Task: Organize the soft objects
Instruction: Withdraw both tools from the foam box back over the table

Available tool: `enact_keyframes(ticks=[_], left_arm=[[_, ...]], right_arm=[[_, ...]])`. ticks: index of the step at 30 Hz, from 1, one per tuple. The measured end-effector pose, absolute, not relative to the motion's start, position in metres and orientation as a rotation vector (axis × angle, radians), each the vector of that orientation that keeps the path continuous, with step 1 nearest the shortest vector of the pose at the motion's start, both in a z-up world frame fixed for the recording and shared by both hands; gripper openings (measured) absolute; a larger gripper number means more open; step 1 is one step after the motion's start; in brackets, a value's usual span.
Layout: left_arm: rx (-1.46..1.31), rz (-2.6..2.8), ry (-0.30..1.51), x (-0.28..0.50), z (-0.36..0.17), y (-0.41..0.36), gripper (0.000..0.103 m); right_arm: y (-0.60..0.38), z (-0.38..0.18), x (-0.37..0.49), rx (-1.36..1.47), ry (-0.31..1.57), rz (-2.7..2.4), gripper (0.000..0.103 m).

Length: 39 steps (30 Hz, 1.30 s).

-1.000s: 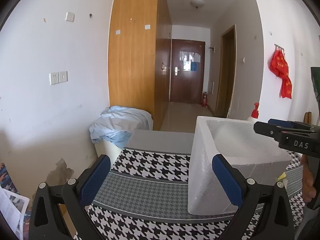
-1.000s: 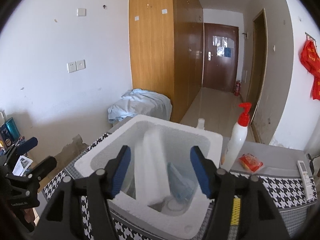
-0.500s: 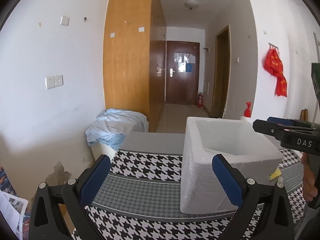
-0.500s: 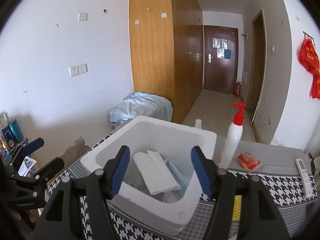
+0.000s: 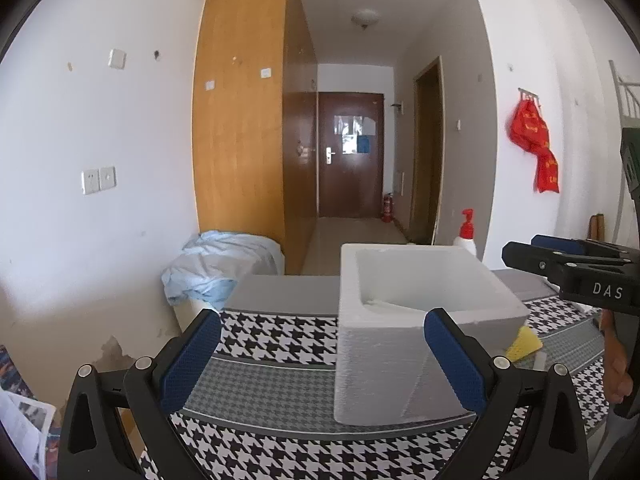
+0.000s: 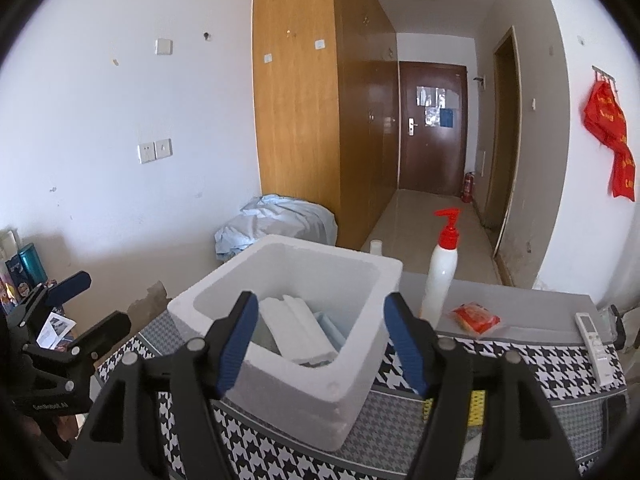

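Jaws wide on both grippers, the right's opening, nothing between them.
One foam box (image 6: 280, 320) on the desk (image 6: 520, 364) holds one white folded cloth (image 6: 296, 324) and one blue cloth (image 6: 330, 326); one pump bottle (image 6: 440, 272) at two o'clock.

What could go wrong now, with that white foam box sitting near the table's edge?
1. The foam box looks light; the right gripper, its jaws opening and empty, could nudge it toward the edge of the houndstooth table.
2. The pump bottle stands upright close beside the box and might tip if the box shifts.
3. The folded white cloth leans inside, so it may unfold if the box is jolted.
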<state>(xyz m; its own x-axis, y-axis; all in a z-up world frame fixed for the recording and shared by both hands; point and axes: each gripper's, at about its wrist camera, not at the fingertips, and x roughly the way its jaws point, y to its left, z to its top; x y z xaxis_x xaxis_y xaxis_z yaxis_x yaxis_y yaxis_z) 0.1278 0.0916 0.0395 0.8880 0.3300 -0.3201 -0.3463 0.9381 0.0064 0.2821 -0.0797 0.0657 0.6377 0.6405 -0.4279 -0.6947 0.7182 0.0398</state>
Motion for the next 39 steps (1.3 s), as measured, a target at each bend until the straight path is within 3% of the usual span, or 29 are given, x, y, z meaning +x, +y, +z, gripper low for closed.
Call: enact_keyframes(ticks=[4, 7, 9, 11, 39], left_arm=[[-0.043, 0.342, 0.319, 0.124, 0.042, 0.084, 0.102], [-0.043, 0.336, 0.310, 0.121, 0.043, 0.079, 0.102], [-0.044, 0.332, 0.305, 0.119, 0.045, 0.076, 0.102], [-0.040, 0.328, 0.301, 0.118, 0.046, 0.073, 0.102], [-0.032, 0.249, 0.290, 0.117, 0.042, 0.036, 0.102]], right_arm=[[-0.089, 0.064, 0.277, -0.123, 0.430, 0.763, 0.074], [-0.095, 0.064, 0.273, -0.124, 0.415, 0.763, 0.083], [-0.099, 0.065, 0.269, -0.117, 0.398, 0.766, 0.096], [-0.104, 0.066, 0.265, -0.108, 0.381, 0.770, 0.098], [-0.146, 0.044, 0.242, -0.097, 0.375, 0.754, 0.099]])
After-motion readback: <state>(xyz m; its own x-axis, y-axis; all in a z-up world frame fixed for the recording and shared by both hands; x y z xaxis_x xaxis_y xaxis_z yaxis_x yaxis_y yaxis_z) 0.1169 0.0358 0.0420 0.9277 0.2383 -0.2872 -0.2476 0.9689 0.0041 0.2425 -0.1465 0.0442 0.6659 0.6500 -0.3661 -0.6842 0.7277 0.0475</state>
